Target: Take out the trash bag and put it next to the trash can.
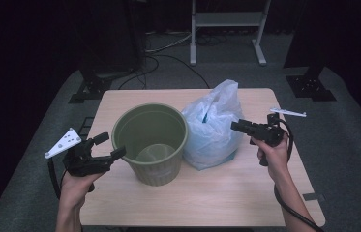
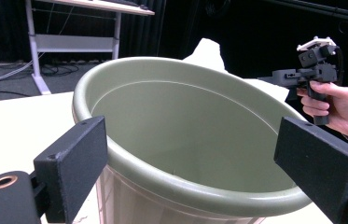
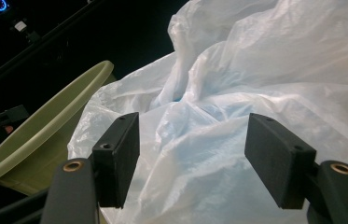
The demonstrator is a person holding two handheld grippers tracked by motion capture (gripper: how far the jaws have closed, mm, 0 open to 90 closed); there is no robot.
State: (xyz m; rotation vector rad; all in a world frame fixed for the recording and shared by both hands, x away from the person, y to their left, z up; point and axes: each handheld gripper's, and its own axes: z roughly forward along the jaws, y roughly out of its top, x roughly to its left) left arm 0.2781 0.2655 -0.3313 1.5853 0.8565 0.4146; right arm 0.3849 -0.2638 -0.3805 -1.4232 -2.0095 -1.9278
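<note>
Your left hand (image 1: 75, 186) comes in from the near left edge of the pale wooden table (image 1: 226, 193), forearm angled forward, holding the left gripper (image 1: 112, 145) level and pointed at the olive-green round plastic bin (image 1: 150, 143). Its jaws stand released, spread wide, with nothing pressed between them. In the left gripper view the near rim of the bin (image 2: 195, 186) sits between the two pads without touching either.

Your right hand (image 1: 271, 151) is raised over the right side of the table, wrist upright, and holds the right gripper (image 1: 235, 126) level, pointing left at the crumpled translucent white plastic bag (image 1: 213, 126). These jaws are also released and wide. In the right gripper view the bag (image 3: 237, 93) lies ahead of the pads; whether the pads touch the film cannot be told, but they do not clamp it.

The bin stands upright near the table's centre, slightly left, open and showing a bare bottom. The bag stands just beside it on the right, its side touching the bin's rim.

The near strip of table in front of the bin and bag is bare, as is the area to the right of the bag under your right hand. The left gripper hangs at the table's left edge.
</note>
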